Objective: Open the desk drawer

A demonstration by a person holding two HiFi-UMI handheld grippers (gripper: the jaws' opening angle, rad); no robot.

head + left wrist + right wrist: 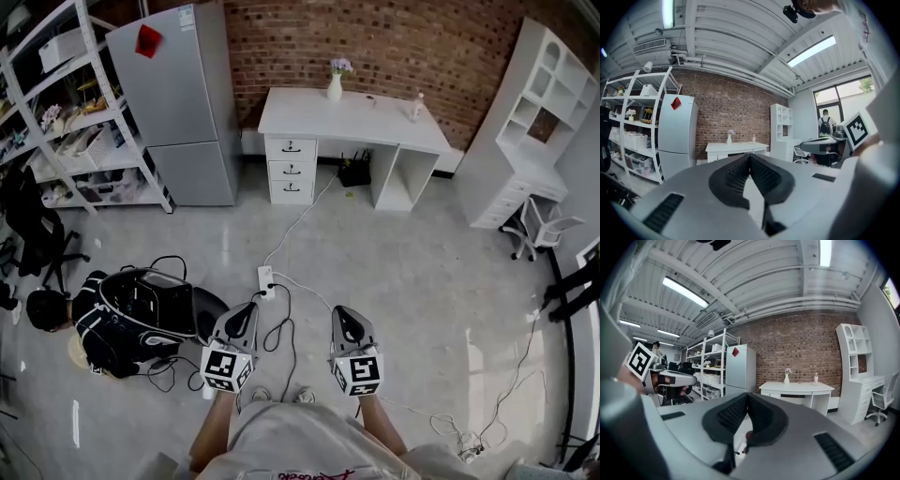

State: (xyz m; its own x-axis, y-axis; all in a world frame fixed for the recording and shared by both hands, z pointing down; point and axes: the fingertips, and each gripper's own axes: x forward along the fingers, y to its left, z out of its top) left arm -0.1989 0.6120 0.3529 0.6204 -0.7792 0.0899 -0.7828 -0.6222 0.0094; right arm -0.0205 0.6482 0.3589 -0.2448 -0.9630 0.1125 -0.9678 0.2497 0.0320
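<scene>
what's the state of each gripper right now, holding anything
Left gripper: closed, tips together, holding nothing.
Right gripper: closed, tips together, holding nothing.

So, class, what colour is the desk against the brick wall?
The desk is white, seen best in the head view.

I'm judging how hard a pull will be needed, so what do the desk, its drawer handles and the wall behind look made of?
Desk: likely painted or laminated wood board, matte white, with flat even faces.
Drawer handles: dark, possibly metal; too small to tell.
Wall: bare red-brown brick, with mortar lines showing.
</scene>
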